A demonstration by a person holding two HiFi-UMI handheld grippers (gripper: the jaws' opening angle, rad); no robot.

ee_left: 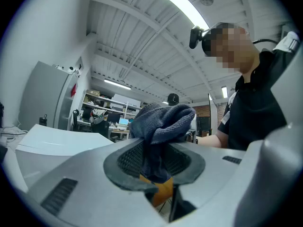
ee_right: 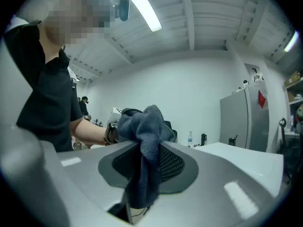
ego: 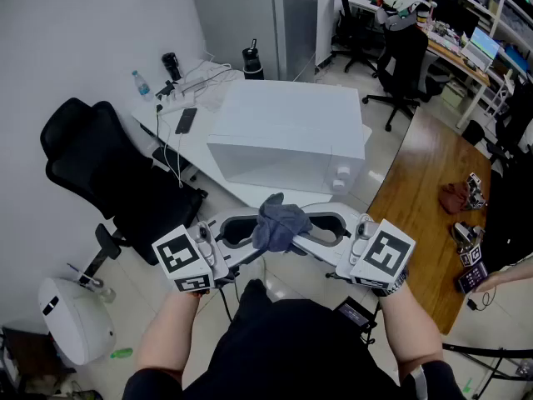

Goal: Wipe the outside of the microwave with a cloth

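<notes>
The dark grey cloth (ego: 279,222) hangs in the air between the left gripper (ego: 243,238) and right gripper (ego: 320,233). Both are clenched on it, tip to tip, probably to regrip it for wiping. The white microwave (ego: 291,132) sits beyond, unwiped, at the worktop's (ego: 193,140) near edge.

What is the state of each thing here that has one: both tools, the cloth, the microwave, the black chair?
microwave, door closed
cloth, bunched up, held in the air
left tool, shut on the cloth
right tool, shut on the cloth
black chair, empty
</notes>
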